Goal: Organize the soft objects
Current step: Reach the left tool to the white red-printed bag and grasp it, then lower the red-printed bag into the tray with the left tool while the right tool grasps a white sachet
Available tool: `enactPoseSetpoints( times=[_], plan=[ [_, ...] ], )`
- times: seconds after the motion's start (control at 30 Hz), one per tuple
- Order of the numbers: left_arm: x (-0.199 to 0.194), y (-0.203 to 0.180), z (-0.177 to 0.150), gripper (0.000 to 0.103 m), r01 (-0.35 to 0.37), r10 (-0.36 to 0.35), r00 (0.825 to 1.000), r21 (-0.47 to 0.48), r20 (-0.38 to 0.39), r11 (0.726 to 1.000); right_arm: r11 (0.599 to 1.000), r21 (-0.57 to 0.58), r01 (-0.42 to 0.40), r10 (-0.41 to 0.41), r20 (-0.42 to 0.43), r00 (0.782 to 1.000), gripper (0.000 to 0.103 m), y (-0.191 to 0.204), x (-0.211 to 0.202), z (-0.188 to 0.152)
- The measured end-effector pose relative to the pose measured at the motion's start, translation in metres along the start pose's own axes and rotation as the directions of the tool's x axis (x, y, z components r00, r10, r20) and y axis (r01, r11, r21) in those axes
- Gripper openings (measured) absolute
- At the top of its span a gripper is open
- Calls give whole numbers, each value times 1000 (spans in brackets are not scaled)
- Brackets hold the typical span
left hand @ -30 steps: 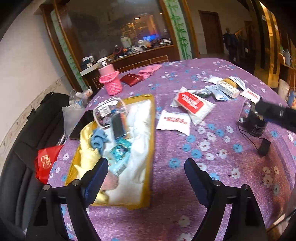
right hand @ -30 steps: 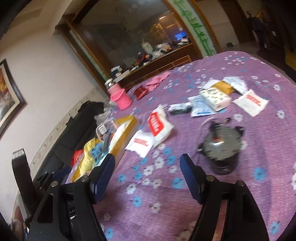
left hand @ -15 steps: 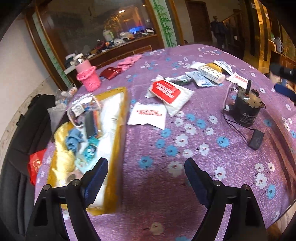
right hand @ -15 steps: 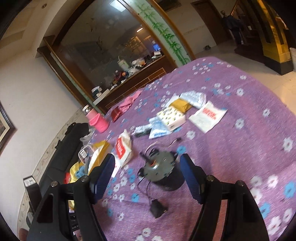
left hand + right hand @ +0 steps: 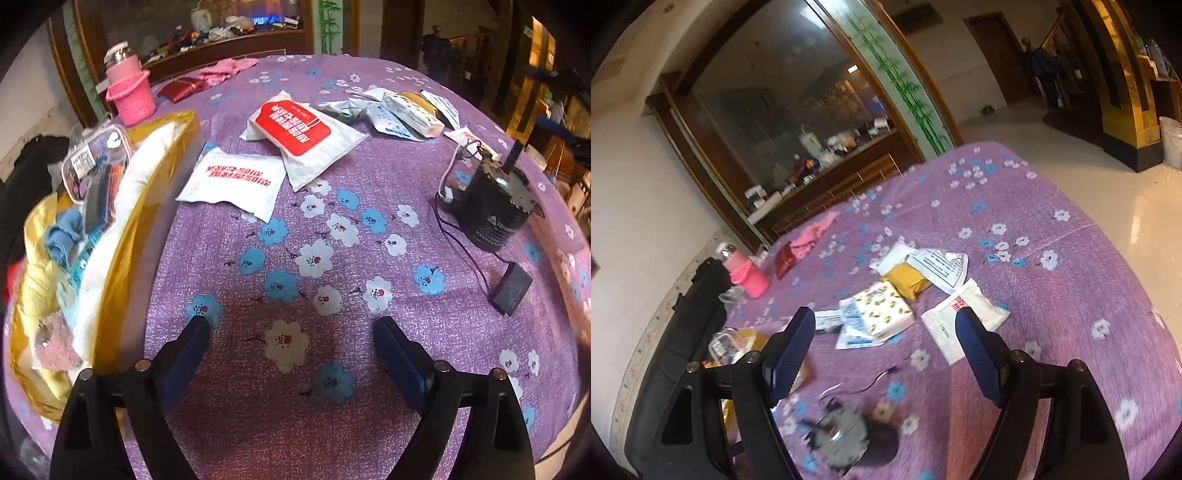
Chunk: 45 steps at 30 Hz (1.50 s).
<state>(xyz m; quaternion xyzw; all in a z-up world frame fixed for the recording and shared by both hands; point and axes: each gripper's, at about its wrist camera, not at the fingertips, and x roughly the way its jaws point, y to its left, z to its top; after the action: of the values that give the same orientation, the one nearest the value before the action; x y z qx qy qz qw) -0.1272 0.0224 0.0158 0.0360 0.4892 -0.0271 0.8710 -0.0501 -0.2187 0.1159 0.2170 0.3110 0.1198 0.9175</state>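
Purple flowered cloth covers the worktop (image 5: 369, 406). From the left wrist, the left tool (image 5: 291, 334) hovers wide, its jaws opening on nothing; soft white packets (image 5: 232, 182) lie at twelve o'clock, the gold storage box (image 5: 122, 236) at nine. From the right wrist, the right tool (image 5: 886, 332) is likewise opening and empty, with the tissue pack (image 5: 882, 306) just ahead. Best to descend squarely and pinch a packet's edge gently.

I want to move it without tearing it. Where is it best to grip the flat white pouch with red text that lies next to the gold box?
Probably the near right corner of the white pouch, coming from the bare tablecloth side. The pouch lies flat, that edge is free, its far right corner is tucked under the red-labelled pouch, and the gold box stands close on its left.
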Motion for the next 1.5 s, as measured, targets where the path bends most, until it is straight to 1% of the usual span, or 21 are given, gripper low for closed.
enactPoseSetpoints(
  times=[0.03,0.1,0.2,0.3,0.37,0.4,0.43,0.47,0.57,0.63,0.7,0.77,0.93,1.1,1.17,1.2,1.23,1.27,1.3,1.43,1.5],
  plan=[
    [1,2,0,103,21,-21,1000,-17,-5,1000,1000,1,7,-7,-13,1000,77,-3,9,2],
    [4,5,-3,102,87,-87,996,-51,4,995,1000,-3,20,-20,-26,999,77,-8,22,2],
    [3,-2,-8,103,57,-56,998,-28,32,998,1000,2,26,-26,-28,999,77,-17,33,-2],
    [3,-2,-5,102,73,-73,997,0,-3,997,1000,25,6,-5,-38,999,77,-27,38,-5],
    [1,-1,1,89,108,-108,993,3,-54,994,999,35,21,-20,-33,999,77,-34,37,-7],
    [-1,1,7,85,143,-143,989,-13,-48,990,998,45,35,-33,-35,999,77,-37,37,-8],
    [-6,4,15,85,189,-190,981,-36,-30,981,998,56,40,-38,-35,999,77,-40,38,-8],
    [-9,6,24,85,209,-210,978,-53,-10,976,996,75,41,-38,-33,999,77,-44,37,-8],
    [-12,9,60,86,178,-175,983,-79,51,981,994,101,42,-39,-35,999,77,-50,36,-8],
    [-2,12,87,86,167,-160,985,-109,70,980,993,108,43,-39,-35,999,77,-52,36,-7],
    [17,15,110,86,163,-157,986,-132,59,978,993,107,47,-43,-36,998,77,-53,36,-7],
    [36,17,128,86,137,-134,990,-158,32,978,993,104,52,-48,-35,998,77,-53,36,-7],
    [64,19,144,86,84,-81,996,-186,22,979,991,118,61,-58,-31,998,77,-56,35,-5],
    [77,11,154,87,49,-45,999,-149,30,988,985,159,69,-64,-34,997,77,-65,36,-4],
    [82,5,158,82,34,-31,999,-122,26,992,984,164,76,-71,-37,997,77,-68,36,-5],
    [84,4,160,57,36,-33,999,-113,25,993,983,164,79,-74,-38,997,77,-68,36,-5],
    [86,4,162,49,69,-66,997,-113,26,991,983,162,85,-80,-38,996,77,-68,37,-5],
    [87,5,164,47,111,-109,994,-112,22,987,983,156,95,-90,-37,995,77,-67,37,-5],
    [86,5,165,46,121,-119,993,-117,18,986,983,153,103,-99,-37,994,77,-67,37,-5],
    [66,5,159,46,159,-151,986,-108,75,981,982,142,122,-117,-42,992,77,-67,40,-6],
    [46,8,153,46,201,-189,976,-116,109,973,982,139,125,-120,-46,992,77,-68,41,-7]
  ],
)
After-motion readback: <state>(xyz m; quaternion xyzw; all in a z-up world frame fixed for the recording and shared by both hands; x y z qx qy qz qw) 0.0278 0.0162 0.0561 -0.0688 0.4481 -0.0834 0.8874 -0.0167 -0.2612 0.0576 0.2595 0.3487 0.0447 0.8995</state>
